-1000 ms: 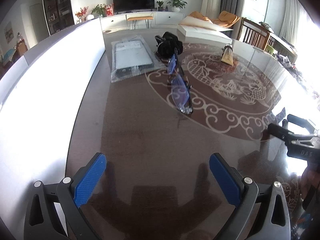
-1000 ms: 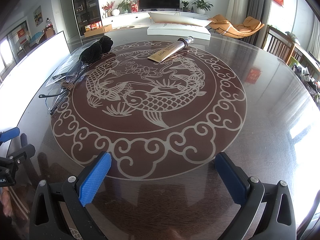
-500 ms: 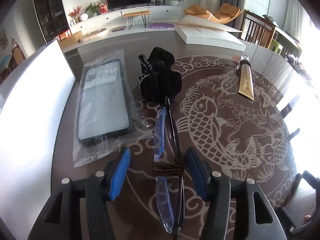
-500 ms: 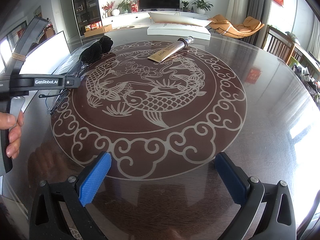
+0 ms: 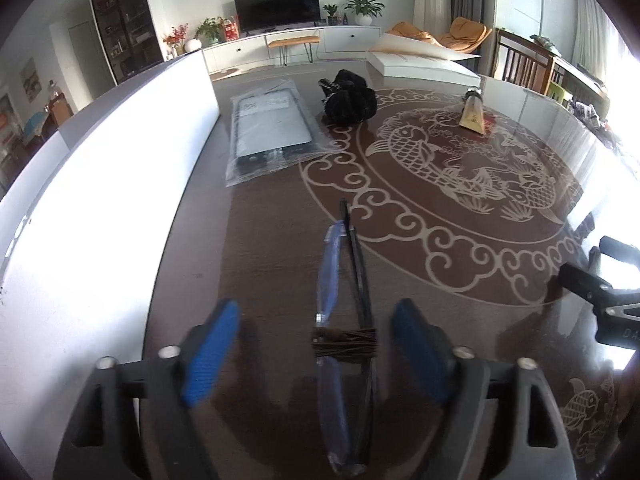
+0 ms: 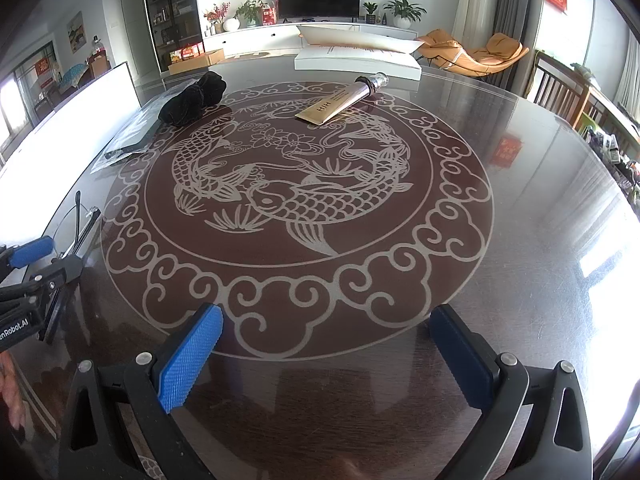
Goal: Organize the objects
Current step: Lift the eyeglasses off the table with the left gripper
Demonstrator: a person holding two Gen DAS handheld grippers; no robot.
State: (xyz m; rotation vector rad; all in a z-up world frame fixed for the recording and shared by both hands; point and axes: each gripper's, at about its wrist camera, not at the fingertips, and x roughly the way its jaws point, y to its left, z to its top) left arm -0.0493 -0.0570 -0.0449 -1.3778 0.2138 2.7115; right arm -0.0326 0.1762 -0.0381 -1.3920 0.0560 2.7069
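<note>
**Freshly released, folded glasses are left at the near edge of the table**

Now lying flat on the dark table (image 5: 208, 240), the folded glasses (image 5: 344, 320) are seen in the left wrist view between the blue pads of the left gripper (image 5: 316, 356), whose jaws are opening; the pads stand clear of the frame on both sides, so nothing is gripped. Half a second ago those pads were closed in tight beside the brown-wrapped bridge; a second ago the glasses lay further off, up against the black cloth bundle (image 5: 349, 98). They have since been brought well away from that bundle, toward the camera, and let go. Beside the bundle a bagged flat item (image 5: 272, 128) is seen, and beyond the bundle to the right, a gold tube (image 5: 472, 116).

In the right wrist view, the right gripper (image 6: 320, 360) is held wide open and empty above the table's scroll border, unmoved over the last second. The glasses (image 6: 82, 228) are glimpsed far from the bundle (image 6: 194, 98), at the left edge, under the left gripper (image 6: 36, 264). The tube (image 6: 340, 102) is seen to the bundle's right.

One placement appears finished; the bundle, bag and tube are judged still to be sorted.
</note>
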